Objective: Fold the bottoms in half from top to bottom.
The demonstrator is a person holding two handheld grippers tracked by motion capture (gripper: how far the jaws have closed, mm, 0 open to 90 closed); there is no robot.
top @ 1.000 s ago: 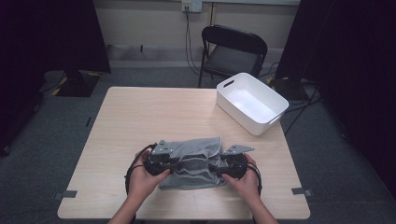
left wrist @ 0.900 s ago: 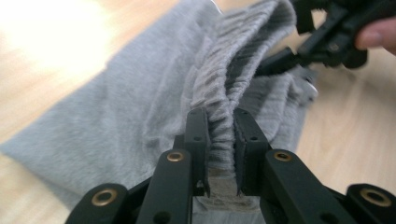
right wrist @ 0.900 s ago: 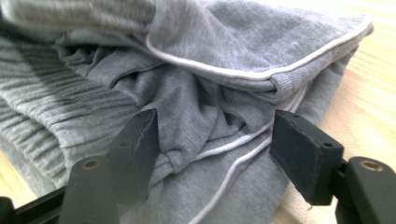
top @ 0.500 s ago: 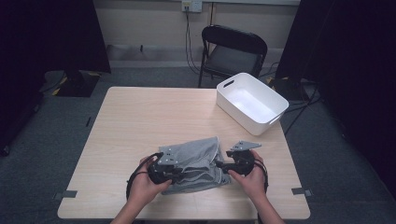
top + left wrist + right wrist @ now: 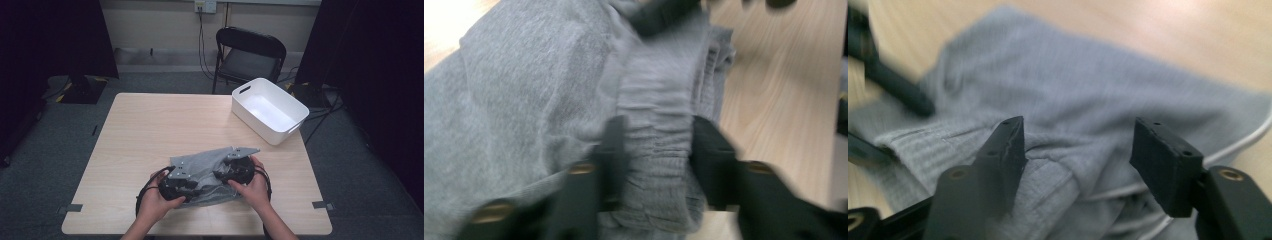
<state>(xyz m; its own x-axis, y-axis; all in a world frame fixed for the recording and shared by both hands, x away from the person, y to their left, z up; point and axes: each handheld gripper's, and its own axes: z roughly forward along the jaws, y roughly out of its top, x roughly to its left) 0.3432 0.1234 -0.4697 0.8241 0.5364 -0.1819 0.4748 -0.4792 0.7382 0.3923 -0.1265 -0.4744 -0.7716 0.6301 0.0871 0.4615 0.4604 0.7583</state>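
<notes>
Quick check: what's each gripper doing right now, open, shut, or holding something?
Left gripper: jaws just opening, the grey garment's ribbed waistband between them, not pinched.
Right gripper: open above the garment, jaws just closing, gripping nothing.

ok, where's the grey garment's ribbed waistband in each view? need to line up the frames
High view: low centre, the ribbed waistband lies on the near edge of the grey garment, between the two grippers.
Left gripper view: centre, the waistband runs up between that gripper's parted jaws.
Right gripper view: lower left, the waistband sits left of the jaws.
Shared landmark: the light wooden table under the garment.
</notes>
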